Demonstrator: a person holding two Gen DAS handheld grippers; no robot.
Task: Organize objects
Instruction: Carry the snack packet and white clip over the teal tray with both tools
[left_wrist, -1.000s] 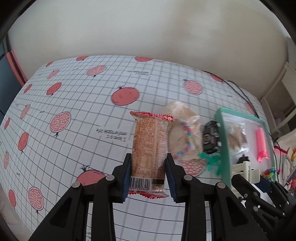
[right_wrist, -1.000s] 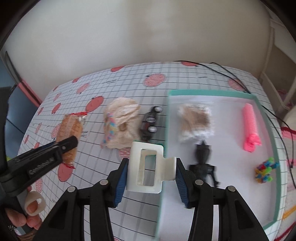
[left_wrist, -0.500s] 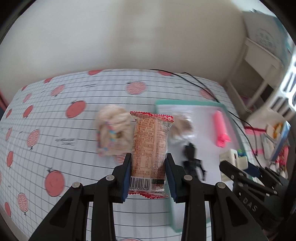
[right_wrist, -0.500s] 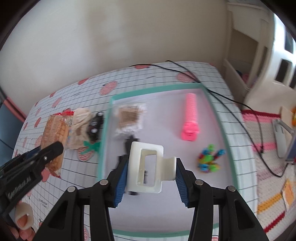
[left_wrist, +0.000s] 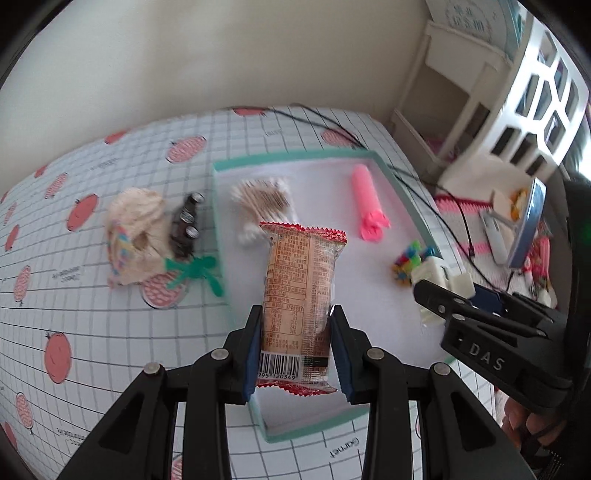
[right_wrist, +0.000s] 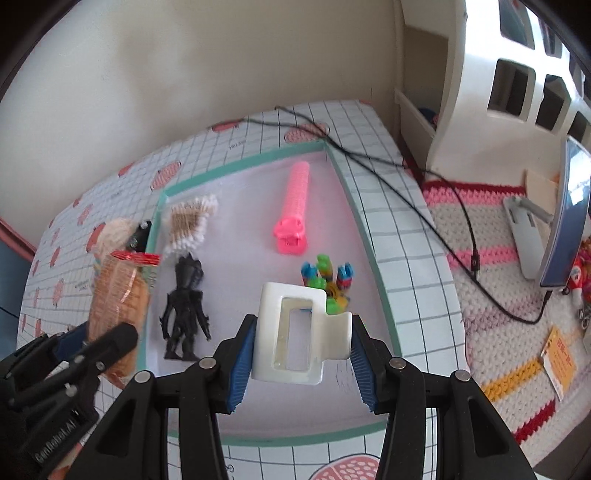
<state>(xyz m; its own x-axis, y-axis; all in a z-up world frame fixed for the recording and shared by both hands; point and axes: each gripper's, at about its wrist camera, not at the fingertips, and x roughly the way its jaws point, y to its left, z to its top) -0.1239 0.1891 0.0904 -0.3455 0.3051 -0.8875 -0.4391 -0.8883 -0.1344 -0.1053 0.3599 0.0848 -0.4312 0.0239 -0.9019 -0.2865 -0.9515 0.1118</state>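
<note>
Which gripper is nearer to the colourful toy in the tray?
Right. The right gripper holds the white clip just before the colourful toy; the left gripper is across the tray.

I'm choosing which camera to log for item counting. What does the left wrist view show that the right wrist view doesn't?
Only the left wrist view shows the green bow on the tablecloth, and the snack packet's printed back with barcode. Only the right wrist view shows the black figure lying in the tray. Both show the pink comb, cotton swabs, colourful toy, the white clip, and both grippers.
</note>
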